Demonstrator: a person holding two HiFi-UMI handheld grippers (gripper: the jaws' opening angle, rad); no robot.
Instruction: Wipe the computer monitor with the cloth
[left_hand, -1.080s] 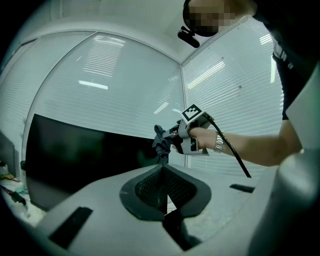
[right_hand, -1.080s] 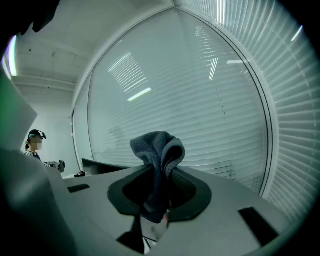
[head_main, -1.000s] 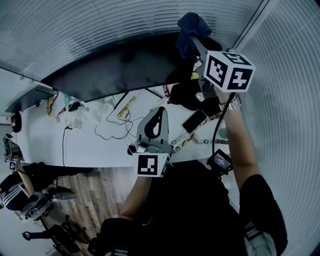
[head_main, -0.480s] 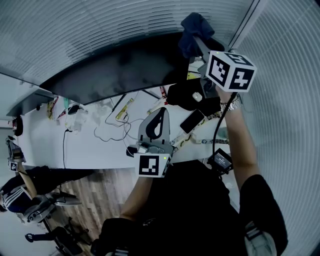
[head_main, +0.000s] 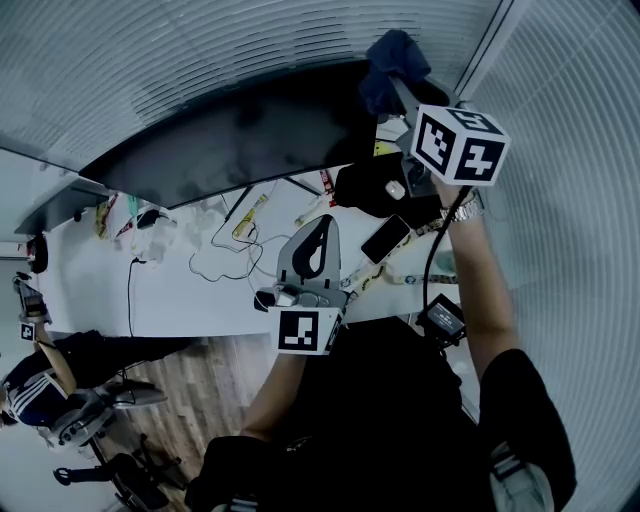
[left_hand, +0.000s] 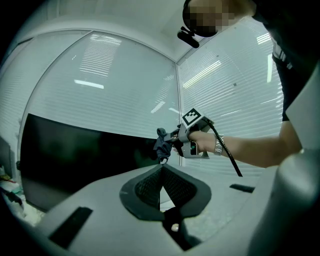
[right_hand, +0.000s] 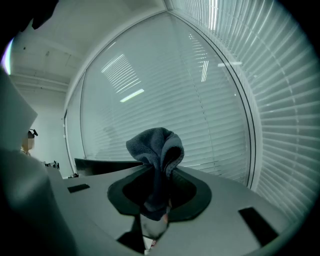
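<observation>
Slatted window blinds (head_main: 250, 50) wrap the corner of an office behind a long white desk (head_main: 180, 290), with wood flooring (head_main: 190, 400) below it. A wide, dark computer monitor (head_main: 250, 135) stands along the desk's far side, its screen unlit. Raised to the monitor's right end, the right gripper (head_main: 398, 85) has its jaws clamped on a dark blue cloth (head_main: 392, 65). The right gripper view shows the cloth (right_hand: 156, 150) pinched low between the pads and bunched in a loose fold beyond the tips. Whether the fabric presses on the screen cannot be told. The left gripper (head_main: 316, 240) is held lower and nearer the person, well apart from the monitor, with its jaws pressed together and nothing between them. From that gripper's camera, the cloth (left_hand: 162, 145) hangs just past its tips, against the screen's right edge (left_hand: 85, 155). Below the right gripper, a phone (head_main: 388, 240) lies on the desk, and loose cables (head_main: 225, 255) trail beyond the left gripper's tips.
</observation>
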